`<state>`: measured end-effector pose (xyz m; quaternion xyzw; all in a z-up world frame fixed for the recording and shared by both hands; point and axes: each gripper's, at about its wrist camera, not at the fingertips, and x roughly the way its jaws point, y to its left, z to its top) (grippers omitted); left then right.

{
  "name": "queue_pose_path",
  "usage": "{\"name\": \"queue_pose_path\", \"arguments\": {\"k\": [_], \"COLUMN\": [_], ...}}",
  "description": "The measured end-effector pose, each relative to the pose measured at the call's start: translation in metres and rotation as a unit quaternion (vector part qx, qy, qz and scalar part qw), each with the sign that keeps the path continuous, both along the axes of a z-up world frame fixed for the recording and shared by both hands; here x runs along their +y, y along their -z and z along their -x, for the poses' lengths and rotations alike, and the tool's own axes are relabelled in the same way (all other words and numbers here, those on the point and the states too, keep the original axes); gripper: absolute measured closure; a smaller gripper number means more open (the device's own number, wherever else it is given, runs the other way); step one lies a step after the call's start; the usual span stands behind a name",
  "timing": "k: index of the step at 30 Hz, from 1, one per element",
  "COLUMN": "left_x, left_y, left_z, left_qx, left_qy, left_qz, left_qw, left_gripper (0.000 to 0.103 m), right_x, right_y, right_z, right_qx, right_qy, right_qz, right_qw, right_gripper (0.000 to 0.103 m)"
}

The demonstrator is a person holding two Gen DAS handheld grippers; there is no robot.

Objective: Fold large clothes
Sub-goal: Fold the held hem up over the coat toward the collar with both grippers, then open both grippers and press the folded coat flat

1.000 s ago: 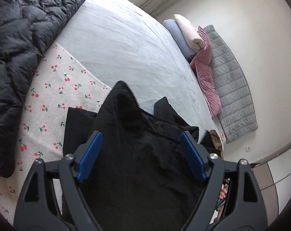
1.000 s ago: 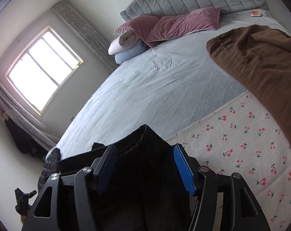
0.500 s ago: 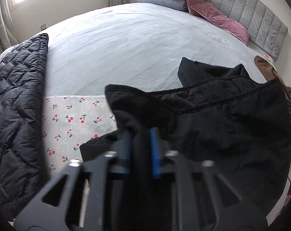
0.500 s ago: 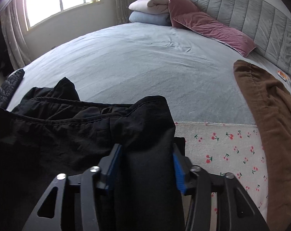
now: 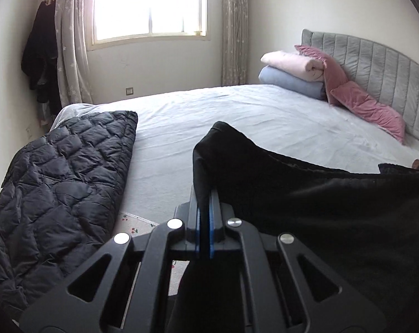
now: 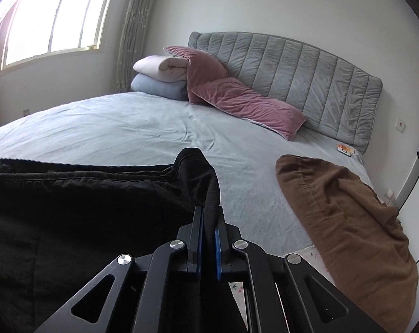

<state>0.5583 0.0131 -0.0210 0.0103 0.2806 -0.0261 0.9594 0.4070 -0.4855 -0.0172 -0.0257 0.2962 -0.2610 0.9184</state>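
A large black garment (image 5: 320, 199) is held up above the bed, stretched between both grippers. My left gripper (image 5: 204, 211) is shut on its left corner, which sticks up past the blue pads. My right gripper (image 6: 208, 216) is shut on the opposite corner of the same black garment (image 6: 84, 199), which spreads to the left in the right wrist view. The lower part of the garment hangs out of sight below both cameras.
A black quilted jacket (image 5: 57, 188) lies on the bed's left side. A brown garment (image 6: 345, 216) lies on the right side. Pink pillows (image 6: 245, 102) and folded blankets (image 6: 159, 79) sit by the grey headboard (image 6: 292, 75). A cherry-print sheet (image 5: 134, 223) lies below.
Both grippers closed on the black garment's corners and lifted it off the bed. Both cameras tilted up from the bed surface to face the window wall and the headboard.
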Motion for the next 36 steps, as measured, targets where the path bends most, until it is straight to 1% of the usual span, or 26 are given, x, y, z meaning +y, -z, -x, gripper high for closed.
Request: {"name": "queue_pose_path", "arguments": {"k": [2, 3, 5, 6, 7, 8, 9, 10, 11, 12, 14, 16, 18, 19, 21, 23, 25, 26, 28, 29, 30, 31, 32, 33, 35, 36], "left_x": [-0.010, -0.015, -0.016, -0.010, -0.002, 0.006, 0.009, 0.008, 0.003, -0.007, -0.037, -0.076, -0.114, -0.131, -0.150, -0.141, -0.108, -0.084, -0.032, -0.005, 0.016, 0.030, 0.039, 0.043, 0.042, 0.036], "left_y": [0.032, 0.047, 0.068, 0.069, 0.065, 0.056, 0.045, 0.033, 0.022, 0.011, -0.005, -0.011, -0.004, 0.003, 0.022, 0.041, 0.054, 0.059, 0.067, 0.070, 0.071, 0.070, 0.066, 0.062, 0.048, 0.039], "left_z": [-0.022, -0.028, -0.043, -0.044, -0.043, -0.036, -0.027, -0.016, -0.005, 0.006, 0.030, 0.051, 0.060, 0.061, 0.052, 0.030, 0.009, 0.000, -0.013, -0.020, -0.023, -0.022, -0.018, -0.012, 0.008, 0.024], "left_qx": [0.040, 0.060, 0.110, 0.126, 0.128, 0.117, 0.103, 0.089, 0.079, 0.068, 0.056, 0.063, 0.084, 0.094, 0.115, 0.136, 0.143, 0.143, 0.167, 0.184, 0.194, 0.195, 0.188, 0.178, 0.160, 0.148], "left_qy": [-0.018, -0.029, -0.074, -0.089, -0.101, -0.107, -0.105, -0.091, -0.074, -0.052, 0.004, 0.070, 0.124, 0.137, 0.139, 0.112, 0.068, 0.043, -0.005, -0.028, -0.049, -0.064, -0.078, -0.082, -0.067, -0.052], "left_qz": [-0.034, -0.052, -0.096, -0.092, -0.077, -0.058, -0.041, -0.027, -0.024, -0.024, -0.015, 0.017, 0.041, 0.037, 0.014, -0.017, -0.050, -0.070, -0.086, -0.082, -0.084, -0.098, -0.127, -0.148, -0.150, -0.141], "left_qw": [0.9985, 0.9964, 0.9865, 0.9838, 0.9837, 0.9857, 0.9883, 0.9915, 0.9939, 0.9960, 0.9983, 0.9954, 0.9878, 0.9853, 0.9836, 0.9842, 0.9862, 0.9863, 0.9823, 0.9791, 0.9761, 0.9739, 0.9707, 0.9694, 0.9733, 0.9775], "left_gripper": [0.095, 0.095, 0.097, 0.097, 0.097, 0.095, 0.091, 0.079, 0.067, 0.062, 0.042, 0.032, 0.028, 0.028, 0.028, 0.028, 0.028, 0.028, 0.028, 0.028, 0.028, 0.028, 0.028, 0.028, 0.028, 0.028], "right_x": [-0.003, -0.007, -0.013, -0.015, -0.015, -0.011, -0.005, 0.006, 0.020, 0.039, 0.086, 0.137, 0.179, 0.194, 0.205, 0.187, 0.140, 0.109, 0.038, 0.005, -0.022, -0.045, -0.059, -0.065, -0.054, -0.039], "right_y": [0.019, 0.031, 0.053, 0.057, 0.056, 0.050, 0.040, 0.029, 0.019, 0.009, -0.004, -0.006, 0.003, 0.011, 0.025, 0.035, 0.042, 0.047, 0.058, 0.062, 0.063, 0.060, 0.054, 0.046, 0.027, 0.018], "right_z": [-0.019, -0.027, -0.034, -0.034, -0.031, -0.024, -0.017, -0.009, -0.003, 0.003, 0.007, 0.004, -0.005, -0.011, -0.023, -0.030, -0.032, -0.030, -0.023, -0.014, -0.003, 0.006, 0.018, 0.028, 0.044, 0.053], "right_qx": [0.034, 0.062, 0.105, 0.116, 0.114, 0.107, 0.094, 0.079, 0.069, 0.059, 0.053, 0.062, 0.081, 0.090, 0.105, 0.104, 0.106, 0.111, 0.133, 0.141, 0.142, 0.143, 0.139, 0.128, 0.122, 0.114], "right_qy": [0.001, 0.004, 0.012, 0.015, 0.018, 0.024, 0.021, 0.002, -0.020, -0.048, -0.111, -0.183, -0.229, -0.243, -0.242, -0.223, -0.184, -0.152, -0.074, -0.032, -0.004, 0.041, 0.064, 0.063, 0.062, 0.038], "right_qz": [0.001, -0.005, -0.018, -0.023, -0.025, -0.016, -0.008, -0.004, -0.003, -0.001, -0.005, -0.038, -0.071, -0.080, -0.085, -0.076, -0.088, -0.096, -0.090, -0.089, -0.104, -0.112, -0.112, -0.107, -0.070, -0.059], "right_qw": [0.999, 0.998, 0.994, 0.993, 0.993, 0.994, 0.995, 0.997, 0.997, 0.997, 0.992, 0.980, 0.967, 0.963, 0.961, 0.966, 0.973, 0.977, 0.984, 0.986, 0.984, 0.982, 0.982, 0.984, 0.988, 0.991], "right_gripper": [0.097, 0.097, 0.092, 0.088, 0.082, 0.079, 0.073, 0.061, 0.055, 0.049, 0.044, 0.039, 0.039, 0.039, 0.039, 0.039, 0.039, 0.038, 0.037, 0.037, 0.037, 0.037, 0.037, 0.037, 0.037, 0.036]}}
